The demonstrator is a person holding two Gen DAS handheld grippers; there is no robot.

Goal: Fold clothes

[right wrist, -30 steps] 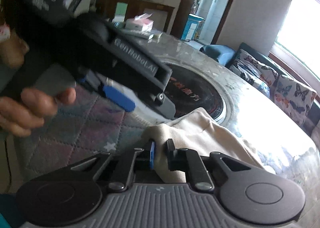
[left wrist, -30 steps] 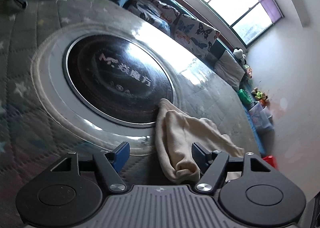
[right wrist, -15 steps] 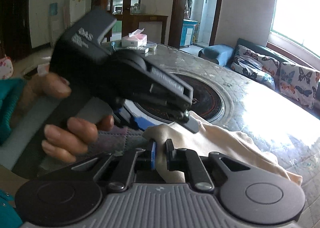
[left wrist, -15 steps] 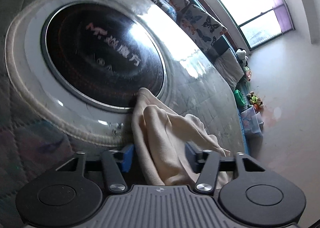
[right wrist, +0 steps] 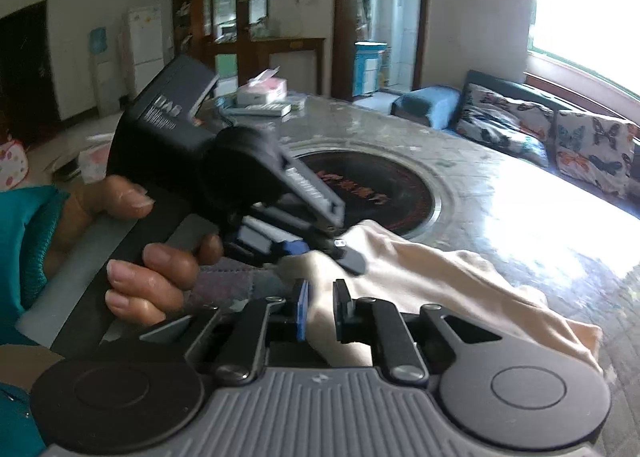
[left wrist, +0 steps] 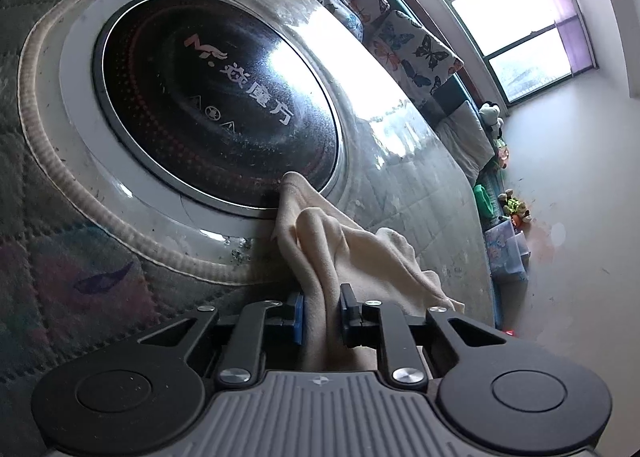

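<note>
1. the cream garment (left wrist: 352, 253) is soft, matte and crumpled into rounded folds; in the left wrist view it runs from the bottom centre of the frame up to a pointed corner touching the rim of the round black cooktop (left wrist: 216, 105).
2. in the right wrist view the same cloth (right wrist: 440, 277) lies across the lower right of the frame, on the glossy quilted table cover (right wrist: 540, 217), with one end bunched toward the bottom centre.
3. the left gripper (left wrist: 322, 313) has its jaws closing, a thick fold of the garment between the pads and pressed by them.
4. the right gripper (right wrist: 322, 311) is clamped on a bunched end of the cloth, at the bottom centre of its frame.
5. in the right wrist view the left hand (right wrist: 132, 257), with a teal sleeve (right wrist: 28, 241) at the left edge, holds the other gripper's grey handle.
6. a pink tissue box (right wrist: 262, 91) sits on the far part of the table, upper centre; a tissue sticks out of its top.
</note>
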